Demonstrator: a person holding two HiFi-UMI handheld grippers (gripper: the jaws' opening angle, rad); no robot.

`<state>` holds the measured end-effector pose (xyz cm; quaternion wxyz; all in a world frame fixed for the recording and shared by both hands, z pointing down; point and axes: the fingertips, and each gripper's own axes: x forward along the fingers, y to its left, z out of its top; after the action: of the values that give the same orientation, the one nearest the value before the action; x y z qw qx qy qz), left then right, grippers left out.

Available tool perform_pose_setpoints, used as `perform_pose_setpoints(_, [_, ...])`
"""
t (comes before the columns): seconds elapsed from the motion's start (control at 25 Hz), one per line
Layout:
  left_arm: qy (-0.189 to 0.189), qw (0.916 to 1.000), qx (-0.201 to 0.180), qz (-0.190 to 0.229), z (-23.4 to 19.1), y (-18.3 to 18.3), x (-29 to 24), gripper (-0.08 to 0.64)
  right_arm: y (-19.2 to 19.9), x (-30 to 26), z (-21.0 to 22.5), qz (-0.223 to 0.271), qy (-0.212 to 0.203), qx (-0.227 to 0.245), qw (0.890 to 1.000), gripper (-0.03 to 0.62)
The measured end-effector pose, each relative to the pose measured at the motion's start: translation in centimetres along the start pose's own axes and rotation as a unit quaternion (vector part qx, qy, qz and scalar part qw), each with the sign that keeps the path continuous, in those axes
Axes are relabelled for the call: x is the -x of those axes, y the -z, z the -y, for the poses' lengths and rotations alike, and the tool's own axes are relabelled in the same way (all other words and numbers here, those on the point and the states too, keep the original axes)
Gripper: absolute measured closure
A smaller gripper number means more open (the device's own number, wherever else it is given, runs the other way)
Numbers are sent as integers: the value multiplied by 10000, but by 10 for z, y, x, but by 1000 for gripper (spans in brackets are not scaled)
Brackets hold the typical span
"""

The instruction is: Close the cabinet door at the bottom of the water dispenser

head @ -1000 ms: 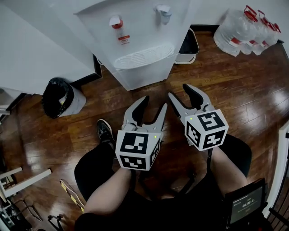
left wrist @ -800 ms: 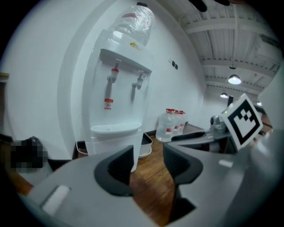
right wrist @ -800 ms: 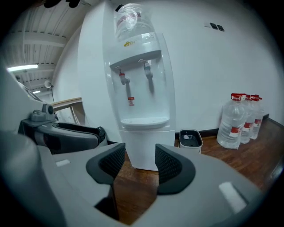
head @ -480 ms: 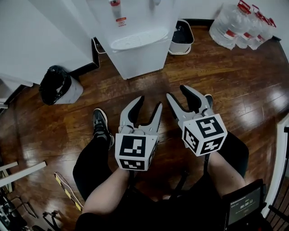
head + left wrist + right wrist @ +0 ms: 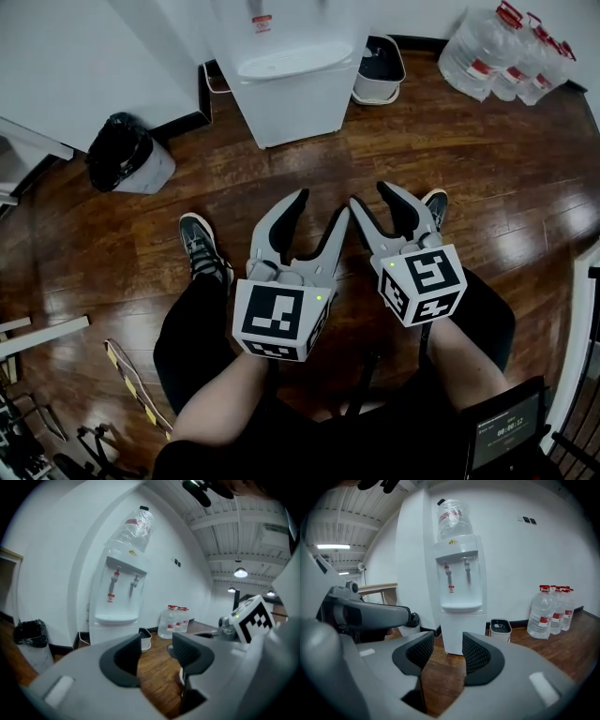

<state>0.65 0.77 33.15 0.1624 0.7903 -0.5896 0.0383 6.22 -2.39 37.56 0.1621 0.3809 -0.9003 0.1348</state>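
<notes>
You are holding both grippers out over the dark wooden plank floor [image 5: 487, 178], well short of the tall white water dispenser [image 5: 291, 84] that stands against the white wall. Your left gripper [image 5: 321, 208] has its jaws moderately apart, with only floor showing in the gap. Your right gripper [image 5: 371, 196], just beside it, also has its jaws parted and grips nothing. The dispenser's lower cabinet front [image 5: 457, 630] faces you. In the right gripper view it reads as a flat white panel, seemingly flush, though from this far back that is not certain. A small white bin with a black inside [image 5: 380, 67] sits just right of the dispenser. A cluster of clear red-capped water bottles [image 5: 511, 47] stands farther right, and a black-bagged waste bin [image 5: 127, 155] is to the dispenser's left.
</notes>
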Motion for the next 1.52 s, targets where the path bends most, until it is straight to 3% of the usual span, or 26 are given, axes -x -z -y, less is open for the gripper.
perform_pose_setpoints(0.2, [28,9981,-609,-135,20,11,13,331,-5,20,-6,322,29,76,9994,411])
perform_pose_setpoints(0.32, [-99,9957,-919,11,20,19,16,331,-5,27,-11,440,-23,41,9990,414])
perform_pose_setpoints(0.56, [-314,9964,-774,160,15,2,29,331,-26,42,-23,908,-120,210,9956,428])
perform_pose_setpoints(0.8, [-384,9963,-764,79,9,11,40,336,-24,48,-44,926,-309,211,9950,434])
perform_pose_setpoints(1.2, [-435,9961,-759,133,3,11,42,339,-20,43,-45,911,-251,241,9952,453])
perform_pose_setpoints(1.52, [-414,9963,-758,55,6,15,38,339,-23,46,-45,941,-322,223,9948,511])
